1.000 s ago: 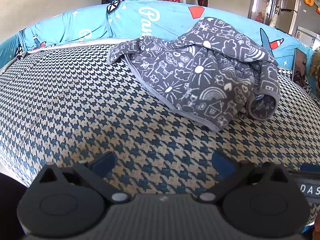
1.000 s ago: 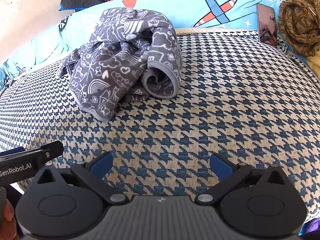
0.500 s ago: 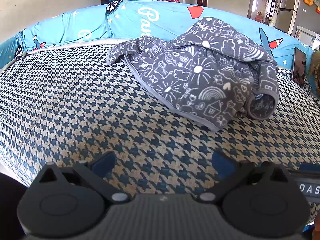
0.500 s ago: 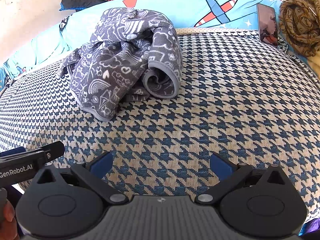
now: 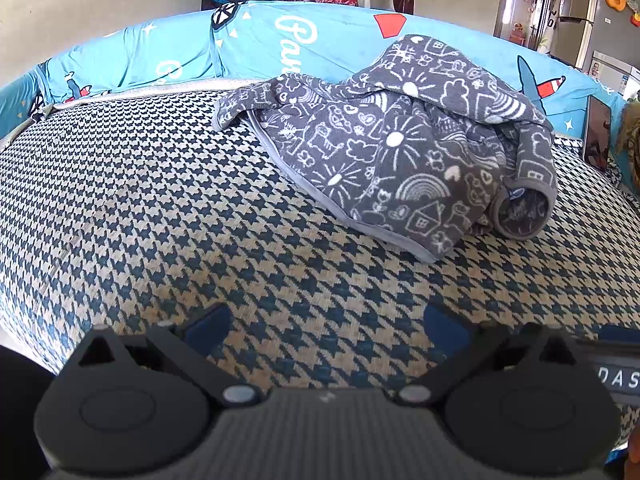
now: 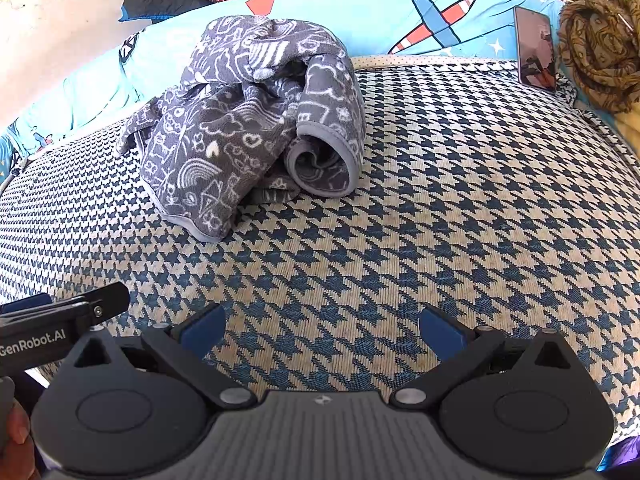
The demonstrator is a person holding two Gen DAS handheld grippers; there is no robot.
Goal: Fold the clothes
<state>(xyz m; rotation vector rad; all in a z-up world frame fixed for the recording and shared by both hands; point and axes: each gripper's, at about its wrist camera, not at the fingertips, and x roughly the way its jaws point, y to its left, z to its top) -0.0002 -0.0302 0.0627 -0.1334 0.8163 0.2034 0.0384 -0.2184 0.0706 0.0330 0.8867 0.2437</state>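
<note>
The left gripper (image 5: 326, 322) has its jaws spread wide with nothing between them. The right gripper (image 6: 320, 326) is the same, wide and bare. Both hang over the near part of the blue and cream checked bed cover (image 5: 140, 200). Farther off lies the crumpled grey fleece top with white doodle drawings (image 5: 404, 148), leaning on the sky-blue plane-print cushion (image 6: 400, 12). It looks soft, light and floppy. The flat grey hem (image 5: 384, 236) near the front looks best to pinch.
</note>
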